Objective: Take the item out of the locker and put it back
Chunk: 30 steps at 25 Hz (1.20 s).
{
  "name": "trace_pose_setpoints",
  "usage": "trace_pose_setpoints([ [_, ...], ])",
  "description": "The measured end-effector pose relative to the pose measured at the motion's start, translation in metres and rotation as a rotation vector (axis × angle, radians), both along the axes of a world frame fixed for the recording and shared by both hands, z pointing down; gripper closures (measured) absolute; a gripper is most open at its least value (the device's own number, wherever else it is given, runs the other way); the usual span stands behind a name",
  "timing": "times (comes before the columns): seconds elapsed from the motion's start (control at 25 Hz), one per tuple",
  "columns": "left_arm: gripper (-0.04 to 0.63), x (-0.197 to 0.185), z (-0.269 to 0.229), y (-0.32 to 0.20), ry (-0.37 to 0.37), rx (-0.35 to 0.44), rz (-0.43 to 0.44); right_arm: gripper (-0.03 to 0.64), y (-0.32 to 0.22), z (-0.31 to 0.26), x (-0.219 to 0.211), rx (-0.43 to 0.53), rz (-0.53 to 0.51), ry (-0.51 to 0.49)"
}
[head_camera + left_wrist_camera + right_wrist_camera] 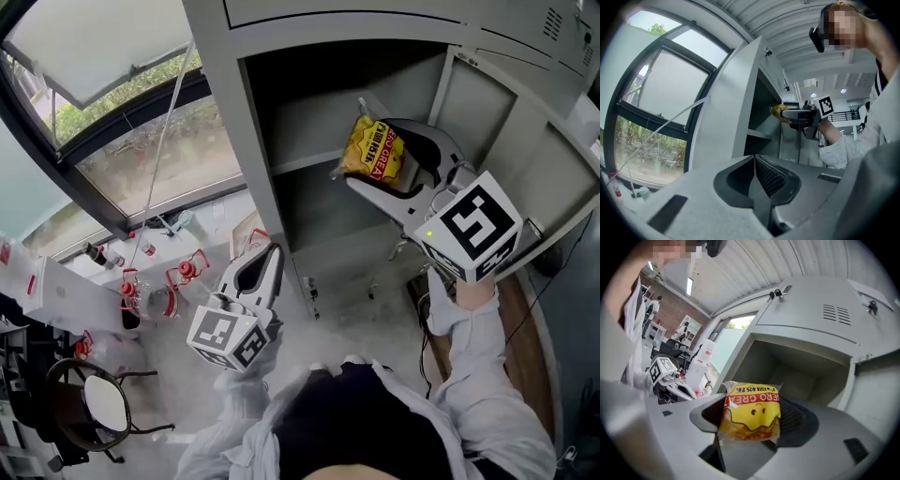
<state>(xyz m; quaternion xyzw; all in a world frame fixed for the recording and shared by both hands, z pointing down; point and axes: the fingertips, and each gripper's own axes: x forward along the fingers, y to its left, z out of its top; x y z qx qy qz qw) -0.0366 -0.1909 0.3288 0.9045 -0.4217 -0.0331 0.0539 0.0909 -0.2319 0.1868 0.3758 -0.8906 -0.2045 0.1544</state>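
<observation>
A yellow snack packet (372, 150) with red lettering is clamped between the jaws of my right gripper (389, 167), just in front of the open grey locker (309, 112). In the right gripper view the yellow snack packet (751, 411) fills the gap between the pads, with the locker's open compartment (797, 371) behind it. My left gripper (255, 274) hangs low at the left, away from the locker, its jaws closed together with nothing in them. From the left gripper view, the right gripper (797, 114) with the packet shows far off by the locker.
The locker door (534, 141) stands swung open at the right. A shelf (309, 161) divides the locker's inside. A large window (112, 94) runs along the left, with a round stool (98, 398) and red-capped bottles (141, 291) on the floor below.
</observation>
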Motion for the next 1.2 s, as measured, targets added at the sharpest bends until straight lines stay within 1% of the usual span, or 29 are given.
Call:
trace_pose_setpoints([
  [0.12, 0.58, 0.005, 0.001, -0.005, 0.004, -0.008, 0.013, 0.301, 0.009, 0.012, 0.012, -0.003, 0.035, -0.014],
  [0.2, 0.58, 0.011, 0.005, -0.001, 0.004, -0.013, 0.025, 0.301, 0.02, 0.031, 0.024, -0.041, 0.06, -0.037],
  [0.36, 0.58, 0.02, 0.016, 0.006, -0.014, -0.025, 0.037, 0.301, 0.04, 0.073, 0.041, -0.137, 0.105, -0.127],
  [0.52, 0.58, 0.016, 0.021, 0.007, -0.021, -0.041, 0.019, 0.302, 0.054, 0.111, 0.049, -0.199, 0.145, -0.188],
  [0.68, 0.58, 0.007, 0.028, 0.009, -0.009, -0.053, -0.012, 0.302, 0.061, 0.153, 0.06, -0.28, 0.233, -0.237],
  [0.76, 0.58, 0.004, 0.033, 0.012, -0.009, -0.056, -0.02, 0.302, 0.063, 0.171, 0.062, -0.32, 0.255, -0.259],
  [0.84, 0.58, 0.004, 0.037, 0.013, -0.007, -0.063, -0.023, 0.302, 0.061, 0.183, 0.061, -0.345, 0.264, -0.265],
  [0.92, 0.58, 0.006, 0.041, 0.015, -0.008, -0.071, -0.019, 0.302, 0.061, 0.188, 0.058, -0.351, 0.264, -0.258],
  [1.04, 0.58, 0.007, 0.045, 0.018, -0.006, -0.08, -0.02, 0.302, 0.061, 0.19, 0.05, -0.351, 0.243, -0.258],
  [1.2, 0.58, 0.003, 0.049, 0.023, 0.007, -0.088, -0.045, 0.302, 0.057, 0.192, 0.036, -0.356, 0.205, -0.267],
])
